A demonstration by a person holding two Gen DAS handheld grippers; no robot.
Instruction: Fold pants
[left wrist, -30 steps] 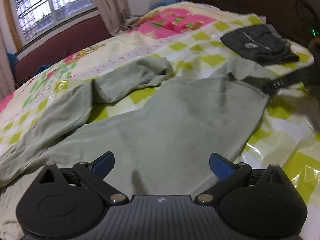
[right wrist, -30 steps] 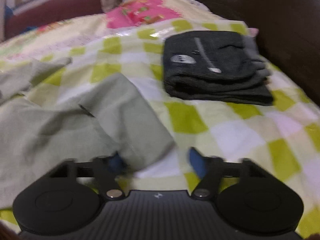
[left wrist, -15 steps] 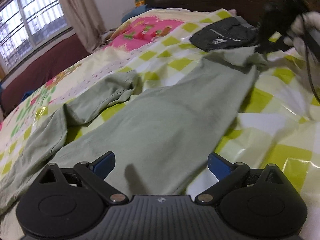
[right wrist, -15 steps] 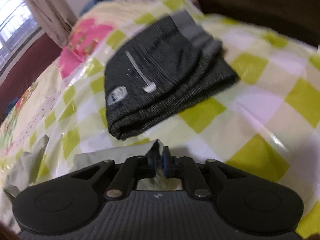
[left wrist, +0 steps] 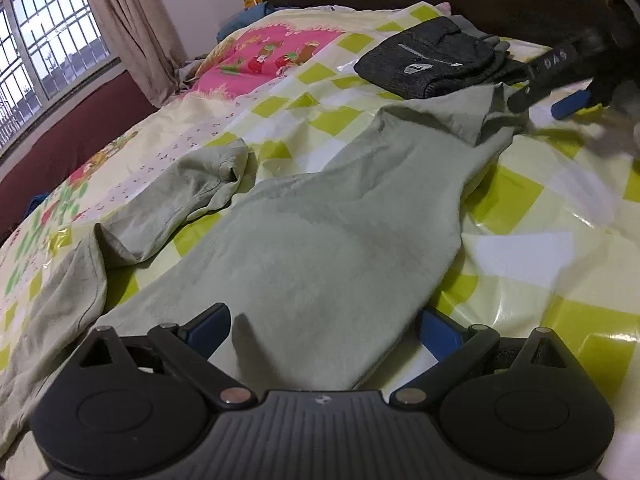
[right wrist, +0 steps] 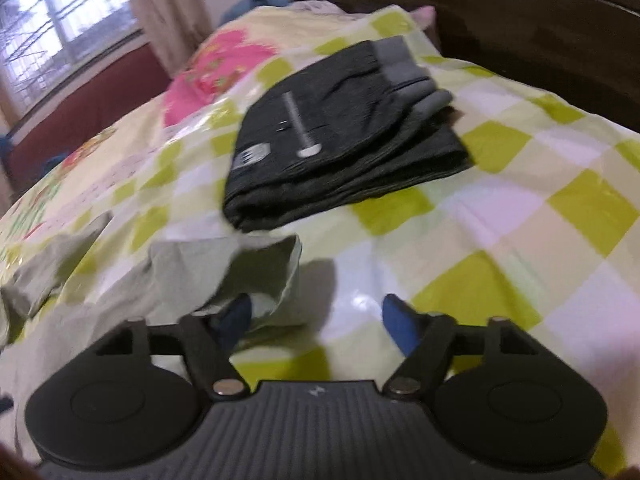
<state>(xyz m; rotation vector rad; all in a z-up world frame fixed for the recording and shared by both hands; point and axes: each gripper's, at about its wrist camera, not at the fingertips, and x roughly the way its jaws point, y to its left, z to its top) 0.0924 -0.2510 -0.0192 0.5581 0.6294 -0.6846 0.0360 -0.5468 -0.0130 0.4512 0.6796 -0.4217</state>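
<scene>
Light green pants (left wrist: 320, 248) lie spread on the bed, one leg running toward the headboard, the other leg (left wrist: 192, 188) crumpled to the left. My left gripper (left wrist: 324, 330) is open, its blue-padded fingers straddling the near end of the pants. My right gripper (right wrist: 320, 316) is open beside the pants' far corner (right wrist: 240, 268); its left finger touches the raised cloth. It shows in the left wrist view (left wrist: 560, 80) at the upper right.
A folded dark grey garment (right wrist: 340, 148) lies near the dark headboard (right wrist: 520, 20), just beyond the pants' corner; it also shows in the left wrist view (left wrist: 432, 64). The bed has a yellow-green checked cover (right wrist: 520, 220). A window (left wrist: 44, 44) and curtain are at left.
My right gripper was shut on the pants' corner half a second ago and is now open, the corner released. The left gripper has stayed open over the near end.
</scene>
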